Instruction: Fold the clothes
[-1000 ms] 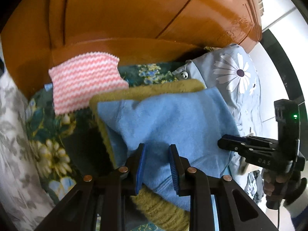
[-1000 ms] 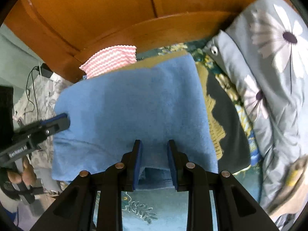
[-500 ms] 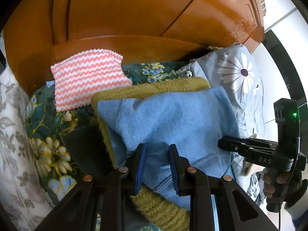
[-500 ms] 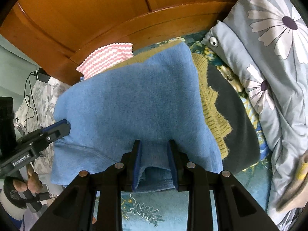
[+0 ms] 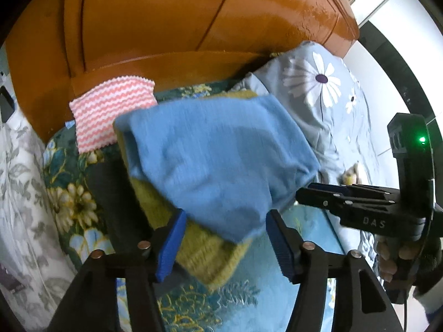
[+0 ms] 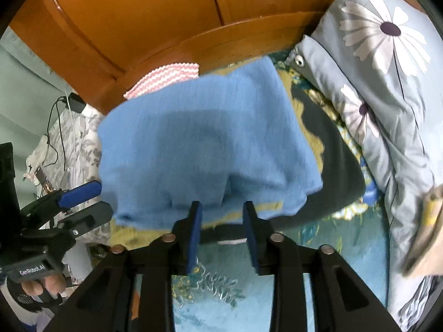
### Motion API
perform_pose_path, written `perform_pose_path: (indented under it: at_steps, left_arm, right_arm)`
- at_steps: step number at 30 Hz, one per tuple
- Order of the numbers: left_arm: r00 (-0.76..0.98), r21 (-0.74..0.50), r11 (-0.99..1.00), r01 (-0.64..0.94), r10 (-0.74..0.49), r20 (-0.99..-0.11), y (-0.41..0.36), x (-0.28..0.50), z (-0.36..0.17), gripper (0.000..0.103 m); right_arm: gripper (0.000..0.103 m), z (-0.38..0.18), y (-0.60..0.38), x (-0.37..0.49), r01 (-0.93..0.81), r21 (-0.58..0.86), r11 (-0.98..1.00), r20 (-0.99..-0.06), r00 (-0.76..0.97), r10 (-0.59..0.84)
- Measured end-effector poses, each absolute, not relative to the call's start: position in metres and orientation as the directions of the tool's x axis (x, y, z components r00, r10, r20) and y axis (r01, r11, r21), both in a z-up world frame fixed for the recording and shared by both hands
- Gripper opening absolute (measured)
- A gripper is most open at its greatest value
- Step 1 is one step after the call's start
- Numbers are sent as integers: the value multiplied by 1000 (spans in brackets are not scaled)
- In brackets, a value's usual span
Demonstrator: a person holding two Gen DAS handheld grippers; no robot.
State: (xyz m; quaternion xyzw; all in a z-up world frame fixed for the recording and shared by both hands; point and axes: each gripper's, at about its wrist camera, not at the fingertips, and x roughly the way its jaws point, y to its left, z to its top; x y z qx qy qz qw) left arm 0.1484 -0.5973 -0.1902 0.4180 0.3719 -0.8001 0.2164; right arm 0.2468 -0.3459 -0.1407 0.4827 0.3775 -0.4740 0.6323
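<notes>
A folded blue garment (image 5: 221,155) lies on top of a stack with an olive knit piece (image 5: 205,251) and a dark garment (image 5: 110,193) below it, on the bed. My left gripper (image 5: 224,246) is open, its pads either side of the stack's near corner, touching nothing. My right gripper (image 6: 221,229) is open just in front of the blue garment (image 6: 205,144), holding nothing. Each gripper shows in the other's view: the right one (image 5: 326,193) and the left one (image 6: 85,202).
A pink-and-white zigzag cloth (image 5: 110,110) lies behind the stack against the orange wooden headboard (image 5: 193,22). A grey daisy-print pillow (image 6: 387,69) lies to the right. The floral bedspread (image 6: 318,249) spreads in front. A white patterned cloth (image 5: 19,193) hangs at the left.
Both grippers have opened and let go of the blue garment, which now rests on the stack. Both have drawn back a little towards me.
</notes>
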Motion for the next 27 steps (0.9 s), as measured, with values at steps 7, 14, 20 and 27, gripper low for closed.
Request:
perform_pose_path:
  at_steps: [7, 14, 20, 27]
  left_arm:
    - [-530, -387, -629, 674, -46, -847, -574, 158, -193, 84]
    - [-575, -397, -618, 678, -109, -811, -555, 174, -180, 103]
    - [-563, -334, -625, 706, -209, -800, -537, 183, -167, 103]
    - [-547, -300, -608, 735, -271, -792, -520, 194, -155, 103]
  right_arm:
    - [53, -142, -313, 249, 962, 269, 55, -935, 274, -226]
    - [56, -135, -287, 255, 967, 248, 64, -939, 256, -231]
    - [68, -131, -268, 257, 970, 237, 62, -941, 245, -235]
    - [88, -126, -248, 263, 977, 200, 77, -948, 213, -238]
